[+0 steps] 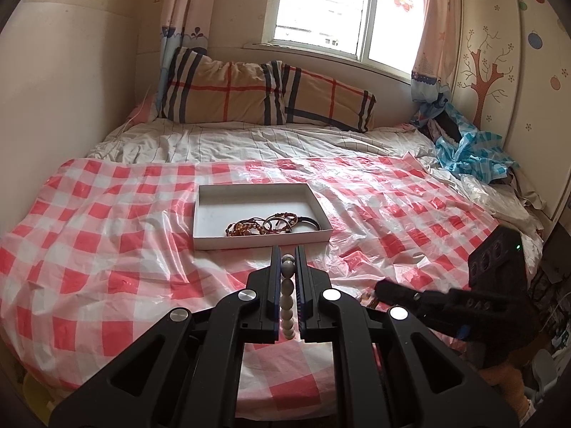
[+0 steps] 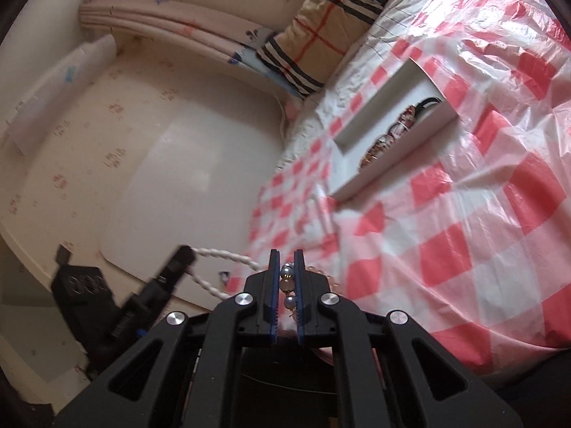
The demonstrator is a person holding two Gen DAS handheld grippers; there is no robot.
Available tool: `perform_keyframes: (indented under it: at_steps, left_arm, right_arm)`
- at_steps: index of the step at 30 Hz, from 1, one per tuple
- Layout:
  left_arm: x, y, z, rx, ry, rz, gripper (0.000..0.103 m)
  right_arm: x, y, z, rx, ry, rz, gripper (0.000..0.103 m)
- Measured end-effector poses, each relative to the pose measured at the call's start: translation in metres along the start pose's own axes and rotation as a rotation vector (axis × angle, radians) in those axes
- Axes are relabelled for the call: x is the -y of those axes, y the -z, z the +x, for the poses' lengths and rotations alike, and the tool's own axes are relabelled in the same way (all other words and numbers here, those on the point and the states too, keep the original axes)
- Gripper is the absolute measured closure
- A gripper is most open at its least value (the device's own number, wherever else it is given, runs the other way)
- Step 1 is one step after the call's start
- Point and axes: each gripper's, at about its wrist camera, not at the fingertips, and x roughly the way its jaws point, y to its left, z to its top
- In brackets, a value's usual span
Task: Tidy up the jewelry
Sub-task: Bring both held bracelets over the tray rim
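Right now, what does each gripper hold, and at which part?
The left gripper clamps a cream bead strand near its grey end beads. The right gripper clamps a section of grey-blue beads, seemingly the same strand.

Bed (image 1: 150,242) under a red-white checked plastic sheet (image 1: 410,207) fills the area ahead of the fingers, two plaid pillows (image 1: 228,92) at its far end. Daylit window (image 1: 321,3) with pink curtains (image 1: 433,25) beyond; cream patterned wall (image 1: 71,82) left, tree-decal wardrobe (image 1: 499,71) right.
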Motion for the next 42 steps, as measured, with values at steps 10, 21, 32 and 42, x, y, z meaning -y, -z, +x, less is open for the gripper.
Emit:
perform_keyframes:
  at_steps: [10,21,32,42]
  left_arm:
    - [0.004,-0.004,-0.001,0.006,-0.003,0.01,0.096]
    - [0.006,-0.012,-0.001,0.014,-0.008,0.019,0.096]
    - [0.006,-0.016,0.0,0.018,0.008,0.004,0.096]
    - [0.003,-0.027,0.02,0.007,0.008,-0.006,0.096]
  right_arm:
    - [-0.04,-0.012,-0.011,0.023,-0.127,-0.03,0.095]
    - [-0.049,-0.014,-0.007,0.027,-0.149,-0.043,0.094]
    - [-0.05,-0.021,-0.003,0.034,-0.149,-0.041,0.094]
    - [-0.041,-0.037,0.008,0.034,-0.16,-0.024,0.094]
